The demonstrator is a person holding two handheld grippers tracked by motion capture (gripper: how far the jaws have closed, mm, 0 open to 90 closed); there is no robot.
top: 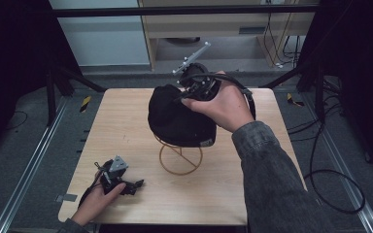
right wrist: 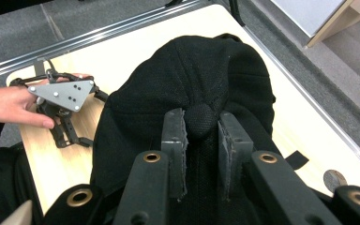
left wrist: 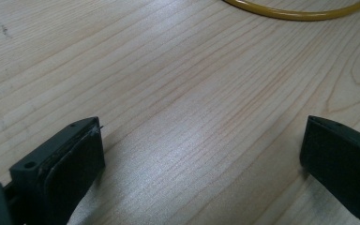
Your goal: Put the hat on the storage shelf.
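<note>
While the left gripper [top: 135, 185] rests low on the near left part of the table [top: 126, 121], its jaws stand wide apart with bare wood between them, grasping nothing; it looks parked there to keep out of the way, with the yellow ring of the stand's foot [left wrist: 300, 11] just ahead of it. Farther in, the wire stand [top: 180, 158] sits near the table's middle, and the black cap [top: 177, 119] lies draped over its top; the stand holds the cap up off the wood (so the crown keeps its shape and can be reached from above). Farthest off, the right gripper [right wrist: 200, 129] comes down over the cap's crown; its jaws are clenched on the small button [right wrist: 200, 119] at the top, which is probably the one firm point by which soft cloth can be lifted or settled squarely on the stand.
</note>
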